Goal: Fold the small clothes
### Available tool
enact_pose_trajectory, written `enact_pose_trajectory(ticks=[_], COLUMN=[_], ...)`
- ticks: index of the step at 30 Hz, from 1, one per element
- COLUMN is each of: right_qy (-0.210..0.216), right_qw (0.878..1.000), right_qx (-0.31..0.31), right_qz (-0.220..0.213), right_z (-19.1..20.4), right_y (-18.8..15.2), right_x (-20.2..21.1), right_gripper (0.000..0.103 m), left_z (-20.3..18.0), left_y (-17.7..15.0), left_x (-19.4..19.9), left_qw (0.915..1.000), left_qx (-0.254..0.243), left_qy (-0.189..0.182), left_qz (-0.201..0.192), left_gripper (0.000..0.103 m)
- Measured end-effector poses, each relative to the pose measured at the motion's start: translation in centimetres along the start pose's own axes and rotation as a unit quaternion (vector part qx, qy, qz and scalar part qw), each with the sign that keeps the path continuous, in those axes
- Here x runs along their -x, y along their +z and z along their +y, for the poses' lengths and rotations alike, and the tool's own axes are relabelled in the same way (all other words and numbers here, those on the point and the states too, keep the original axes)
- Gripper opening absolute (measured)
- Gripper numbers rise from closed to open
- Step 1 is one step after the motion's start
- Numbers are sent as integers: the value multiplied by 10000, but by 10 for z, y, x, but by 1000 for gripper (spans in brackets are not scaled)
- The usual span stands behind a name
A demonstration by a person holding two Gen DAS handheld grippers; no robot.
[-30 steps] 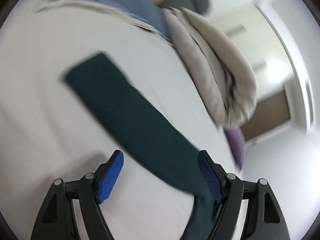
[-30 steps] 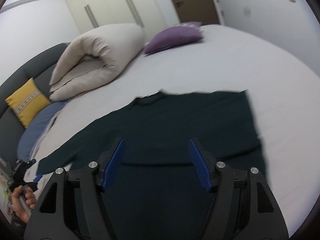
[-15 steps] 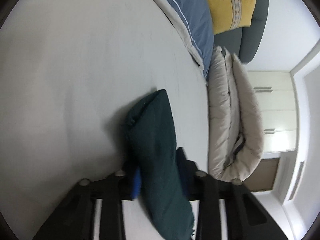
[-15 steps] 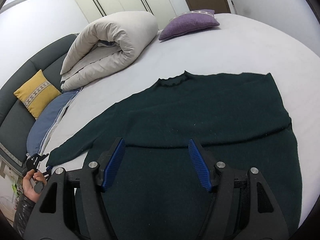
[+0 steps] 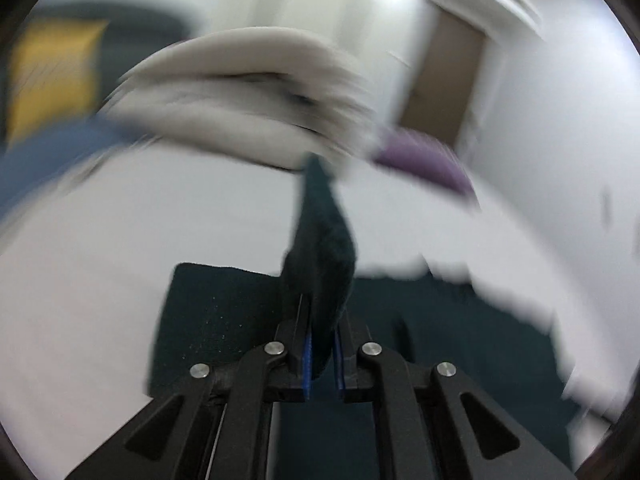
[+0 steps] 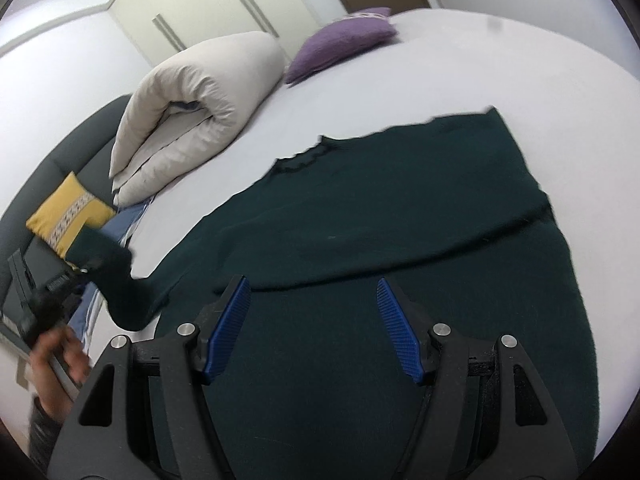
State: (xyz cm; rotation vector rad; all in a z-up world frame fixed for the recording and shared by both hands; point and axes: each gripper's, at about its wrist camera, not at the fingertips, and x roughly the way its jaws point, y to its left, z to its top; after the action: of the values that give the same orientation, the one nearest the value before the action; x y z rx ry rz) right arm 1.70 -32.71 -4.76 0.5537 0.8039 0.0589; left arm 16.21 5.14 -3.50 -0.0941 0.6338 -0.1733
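A dark green sweater (image 6: 400, 208) lies spread flat on the white bed (image 6: 500, 60), neck toward the far side. My left gripper (image 5: 320, 320) has its jaws closing tight on the sweater's sleeve end (image 5: 320, 248), which sticks up between the blue pads, lifted off the bed. In the right wrist view that raised sleeve (image 6: 116, 276) hangs at the far left from the left gripper (image 6: 76, 272), held by a person's hand (image 6: 56, 356). My right gripper (image 6: 314, 300) hovers open above the sweater's lower body, with nothing between its pads. The left wrist view is blurred.
A rolled beige duvet (image 6: 192, 112) lies at the bed's far left, with a purple pillow (image 6: 340, 44) beyond it. A yellow cushion (image 6: 68, 212) and a blue pillow (image 6: 124, 220) rest by the dark headboard (image 6: 72, 152). Wardrobe doors (image 6: 208, 8) stand behind.
My left gripper went from open around the sleeve to shut on its end and lifted it off the bed. My right gripper sank a little toward the sweater, still open.
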Motion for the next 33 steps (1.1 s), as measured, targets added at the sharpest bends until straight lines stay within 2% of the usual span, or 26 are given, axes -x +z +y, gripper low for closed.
enact_pose_trajectory(ticks=[2, 4, 6, 8, 9, 11, 12, 14, 17, 21, 22, 24, 25, 26, 27, 30, 33], right_qy=[61, 91, 221, 465, 595, 848, 976, 1288, 1530, 1492, 1500, 1472, 1490, 1425, 1292, 1192, 1010], right_qw=[9999, 9996, 9984, 9958, 9942, 9901, 9876, 9800, 9672, 9582, 9571, 9565, 9567, 9591, 9634, 9715, 9785], right_qx=[-114, -127, -172, -285, -317, -407, -429, -490, -646, -845, -845, -693, -505, -308, -50, 367, 645], right_qz=[64, 217, 501, 732, 833, 1045, 1148, 1438, 1924, 2288, 2333, 2423, 2447, 2427, 2347, 2017, 1680], right_z=[-9, -13, -14, -13, -10, 0, 7, 23, 46, 64, 68, 80, 88, 95, 103, 111, 103], right_y=[3, 6, 9, 12, 13, 15, 16, 16, 15, 15, 15, 15, 15, 15, 18, 33, 56], right_x=[-2, -9, -23, -38, -47, -66, -76, -100, -137, -180, -188, -198, -200, -200, -197, -179, -158], right_gripper=[64, 64, 65, 65, 66, 66, 66, 66, 66, 64, 61, 33, 26, 13, 8, 7, 7], left_z=[-52, -79, -83, -76, -69, -60, -54, -45, -36, -31, -29, -23, -20, -16, -10, 5, 19], left_y=[-27, -53, -69, -74, -73, -75, -74, -78, -83, -80, -80, -81, -81, -81, -81, -79, -75], left_x=[-17, -37, -47, -47, -45, -36, -33, -30, -33, -35, -33, -26, -22, -18, -13, 4, 13], left_qw=[9963, 9911, 9898, 9909, 9923, 9946, 9955, 9959, 9961, 9968, 9971, 9974, 9974, 9973, 9969, 9947, 9926], left_qx=[-842, -1228, -1235, -1099, -952, -740, -656, -516, -306, -193, -154, -15, 61, 156, 297, 677, 923], left_qy=[120, 92, 96, 52, 34, 95, 87, 35, -44, -158, -194, -297, -342, -388, -462, -683, -745], left_qz=[142, 496, 700, 782, 797, 724, 685, 746, 827, 753, 723, 659, 634, 610, 566, 358, 261], left_gripper=[14, 19, 35, 46, 57, 70, 72, 73, 73, 73, 73, 73, 73, 73, 73, 73, 73])
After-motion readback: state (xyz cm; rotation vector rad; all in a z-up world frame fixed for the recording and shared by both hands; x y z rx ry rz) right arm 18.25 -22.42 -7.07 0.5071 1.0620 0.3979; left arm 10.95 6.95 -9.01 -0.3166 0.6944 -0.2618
